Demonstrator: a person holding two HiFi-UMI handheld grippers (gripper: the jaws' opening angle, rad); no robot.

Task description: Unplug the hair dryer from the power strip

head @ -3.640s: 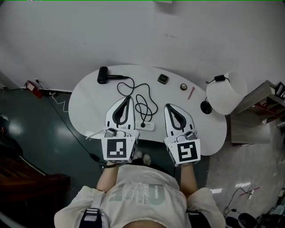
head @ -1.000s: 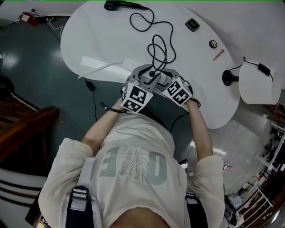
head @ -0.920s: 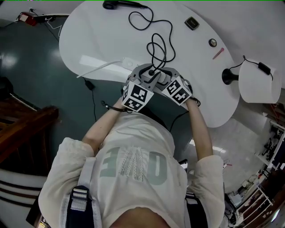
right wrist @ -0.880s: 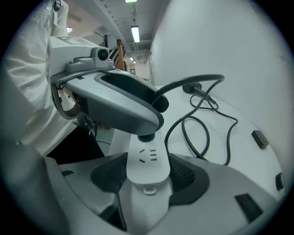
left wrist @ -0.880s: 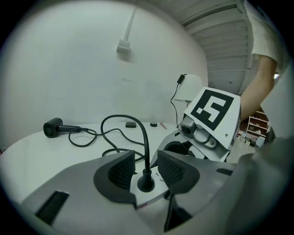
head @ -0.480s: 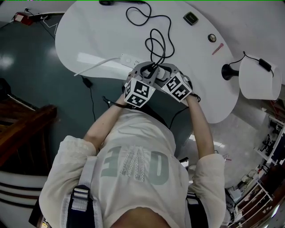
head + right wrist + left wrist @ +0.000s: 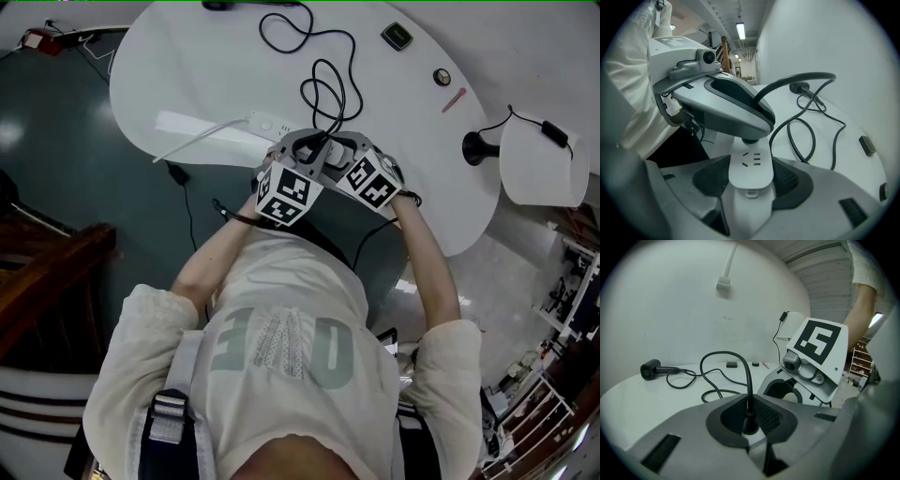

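- Jaws of left gripper (image 7: 749, 406), just closing, clench plug (image 7: 750, 422), set for the pull.
- Alongside, jaws of right gripper (image 7: 751, 182) clamp strip (image 7: 750, 161) at its right end, apparently to brace it.

The table (image 7: 178, 75) lies bare and passable on its left beyond the power strip (image 7: 267, 123), but the hair dryer cord (image 7: 323, 89) loops across the middle, a black box (image 7: 397, 37) and pink pen (image 7: 454, 99) dot the far right, and a lamp (image 7: 539, 159) blocks the right end.
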